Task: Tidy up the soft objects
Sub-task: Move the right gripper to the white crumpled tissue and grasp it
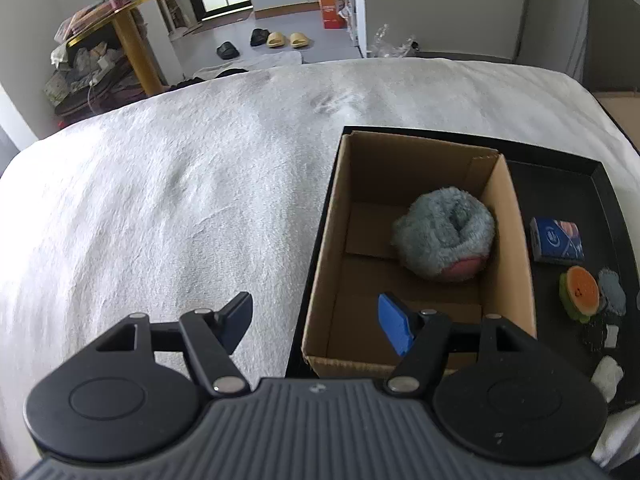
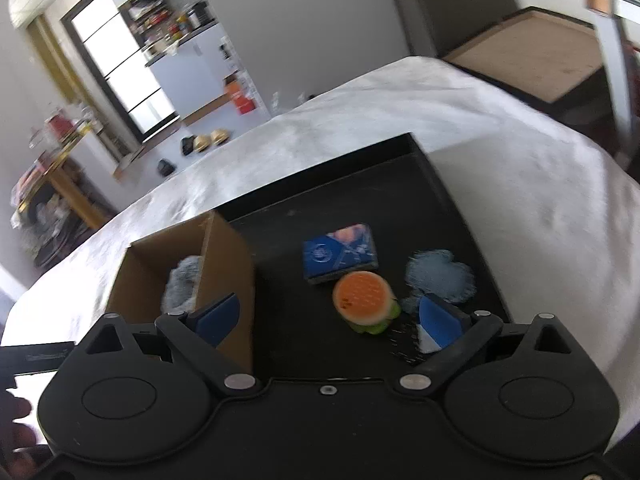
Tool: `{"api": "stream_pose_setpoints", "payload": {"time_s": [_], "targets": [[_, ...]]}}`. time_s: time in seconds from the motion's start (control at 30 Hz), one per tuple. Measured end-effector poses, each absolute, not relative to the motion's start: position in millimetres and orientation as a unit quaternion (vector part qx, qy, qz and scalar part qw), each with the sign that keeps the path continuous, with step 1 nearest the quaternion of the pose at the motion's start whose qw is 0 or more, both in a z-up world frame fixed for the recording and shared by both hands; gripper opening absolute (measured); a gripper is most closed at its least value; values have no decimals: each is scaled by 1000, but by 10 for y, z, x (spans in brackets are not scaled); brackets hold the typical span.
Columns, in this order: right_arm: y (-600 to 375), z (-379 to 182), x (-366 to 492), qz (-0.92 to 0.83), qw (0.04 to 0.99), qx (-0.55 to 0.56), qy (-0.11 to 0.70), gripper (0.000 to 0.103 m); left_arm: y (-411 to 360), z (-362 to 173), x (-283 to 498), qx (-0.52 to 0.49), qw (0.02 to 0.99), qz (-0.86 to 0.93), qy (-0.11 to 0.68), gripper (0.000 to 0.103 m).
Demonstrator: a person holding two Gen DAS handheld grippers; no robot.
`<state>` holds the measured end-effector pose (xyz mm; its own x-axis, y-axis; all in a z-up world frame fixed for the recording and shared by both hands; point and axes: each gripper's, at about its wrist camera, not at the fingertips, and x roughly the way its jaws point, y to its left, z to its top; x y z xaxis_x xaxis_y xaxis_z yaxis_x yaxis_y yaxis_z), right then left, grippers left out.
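Nearest the left wrist camera, the left gripper point(image 1: 316, 322) hangs with its jaws spread wide and nothing between them, one finger above the white blanket point(image 1: 168, 200) and the other over the near end of the cardboard box point(image 1: 328, 240). That box is open at the top and stands in the left part of a black tray point(image 1: 600, 184), which rests on the blanket-covered bed. Inside the box, against its right wall, lies a fluffy grey plush point(image 1: 444, 236) with a pink patch on its lower side.

On the tray floor to the right of the box sit a blue card packet point(image 1: 557, 240), a small burger toy point(image 1: 580, 292) just in front of it, and a flat grey-blue fuzzy piece point(image 1: 612, 292) beside the burger. A small white item point(image 1: 608, 374) lies nearer the tray's front edge.

From the right wrist view, the right gripper point(image 2: 328, 318) is also opened wide and empty, held above the tray with the burger toy point(image 2: 366, 300) between its fingers' lines of sight, the card packet point(image 2: 340, 254) just beyond and the fuzzy piece point(image 2: 442, 274) close to the right finger. This view is blurred
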<state>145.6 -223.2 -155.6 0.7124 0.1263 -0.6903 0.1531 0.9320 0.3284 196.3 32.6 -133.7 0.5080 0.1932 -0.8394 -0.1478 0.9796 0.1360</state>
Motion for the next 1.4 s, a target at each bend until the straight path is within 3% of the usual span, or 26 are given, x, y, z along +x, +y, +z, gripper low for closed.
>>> {"api": "stream_pose_setpoints", "payload": {"time_s": [0.6,0.73,1.1,1.2,1.3,1.33,1.4], "targets": [[-2391,-2060,1170,-96,906,180,371,96,108,-1434,1885,91,854,99,503,69],[-2379,-2210,1228,-93,901,167,389,89,26,-1492,1918,110,846,104,511,70],[-2360,-2449,1336,-115,883,141,433,85,-114,-1594,2036,146,828,116,529,70],[-2290,-2518,1326,-105,877,129,451,79,-123,-1619,2075,145,824,119,534,70],[-2247,-2513,1323,-108,881,106,448,64,-149,-1638,2090,149,822,122,536,70],[-2252,-2508,1318,-110,883,103,445,53,-160,-1644,2094,152,821,124,536,70],[-2281,-2488,1308,-114,885,105,439,49,-182,-1653,2102,159,819,126,537,70]]}}
